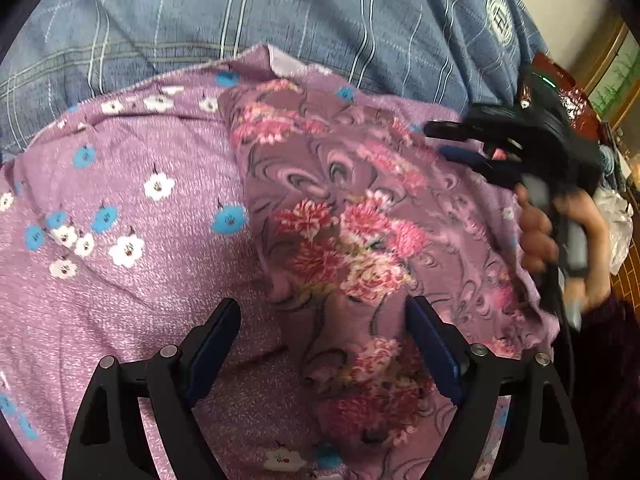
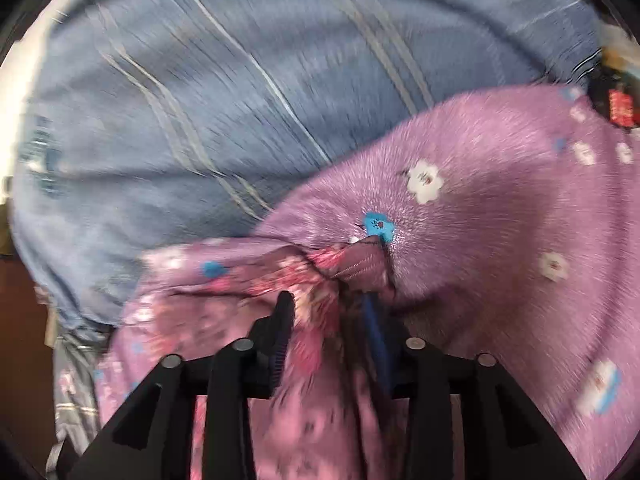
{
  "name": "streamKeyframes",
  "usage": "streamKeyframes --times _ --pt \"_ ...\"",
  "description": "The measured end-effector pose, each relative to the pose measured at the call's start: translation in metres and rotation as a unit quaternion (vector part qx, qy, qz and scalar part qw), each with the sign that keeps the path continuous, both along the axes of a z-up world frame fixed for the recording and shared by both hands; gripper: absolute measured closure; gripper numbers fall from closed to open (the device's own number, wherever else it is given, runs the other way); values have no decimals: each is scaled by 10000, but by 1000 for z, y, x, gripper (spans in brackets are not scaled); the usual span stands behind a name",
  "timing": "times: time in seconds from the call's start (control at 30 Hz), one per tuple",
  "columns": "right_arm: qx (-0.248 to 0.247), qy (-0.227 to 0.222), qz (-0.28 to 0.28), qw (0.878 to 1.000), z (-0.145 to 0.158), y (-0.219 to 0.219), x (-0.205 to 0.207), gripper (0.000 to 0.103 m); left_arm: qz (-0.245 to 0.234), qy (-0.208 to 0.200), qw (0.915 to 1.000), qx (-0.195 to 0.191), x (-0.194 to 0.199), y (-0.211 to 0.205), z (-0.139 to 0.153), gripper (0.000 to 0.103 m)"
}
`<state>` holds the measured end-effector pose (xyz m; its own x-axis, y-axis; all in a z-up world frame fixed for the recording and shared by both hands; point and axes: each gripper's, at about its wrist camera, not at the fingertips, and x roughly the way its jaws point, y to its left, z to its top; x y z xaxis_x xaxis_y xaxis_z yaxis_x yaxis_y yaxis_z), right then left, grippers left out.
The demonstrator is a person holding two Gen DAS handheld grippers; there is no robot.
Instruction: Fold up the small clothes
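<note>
A mauve garment with pink flower print (image 1: 352, 224) lies on a purple cloth with white and blue flowers (image 1: 132, 184). My left gripper (image 1: 324, 320) is open just above the garment's near end, jaws wide on either side of it. My right gripper (image 1: 444, 142) shows at the garment's far right edge in the left wrist view. In the blurred right wrist view my right gripper (image 2: 330, 308) has its jaws close together with a bunched fold of the flower-print garment (image 2: 320, 280) between them.
A blue plaid bedcover (image 1: 280, 8) lies beyond the purple cloth and also fills the upper right wrist view (image 2: 200, 100). The person's hand (image 1: 536, 232) holds the right gripper's handle. Dark red furniture and a white bag (image 1: 618, 220) are at the far right.
</note>
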<state>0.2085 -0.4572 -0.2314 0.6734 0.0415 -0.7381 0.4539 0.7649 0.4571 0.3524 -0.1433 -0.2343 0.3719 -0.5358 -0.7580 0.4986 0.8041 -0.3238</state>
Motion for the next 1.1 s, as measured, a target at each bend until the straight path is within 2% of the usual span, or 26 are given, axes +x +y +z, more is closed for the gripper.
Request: streamKeyframes --times 0.07,0.17,0.33,0.43,0.6,0.7,0.8,0.9,1.0,1.1 --pt "-20 -166 12 9999 13 4 -24 38 0 -75 9998 -208 -2 6 7 18" --pt "61 -185 157 9997 24 8 -58 28 14 9 9992 -410 3 15 12 17" --pt "509 -84 161 9985 11 8 -88 27 112 833 9939 -716 22 36 -8 18" --pt "545 -27 188 9983 -1 7 -91 27 107 964 9913 -888 27 39 -12 18" --pt "787 228 439 9957 -26 8 -81 28 -135 1108 9892 -947 29 31 -18 18" --pt "864 103 535 9948 -32 11 -78 28 -251 1168 9861 -1157 35 25 -22 19" --pt "554 210 546 9967 -25 19 -74 31 -97 1019 9890 -1068 39 22 -26 21" --pt "227 49 593 9980 -8 29 -79 38 -2 951 9917 -870 39 27 -28 27" --pt "-411 99 683 9968 13 40 -88 41 -91 830 9939 -721 32 25 -26 27" --pt "-497 331 854 9946 9 42 -92 42 -158 701 9958 -562 27 18 -24 25"
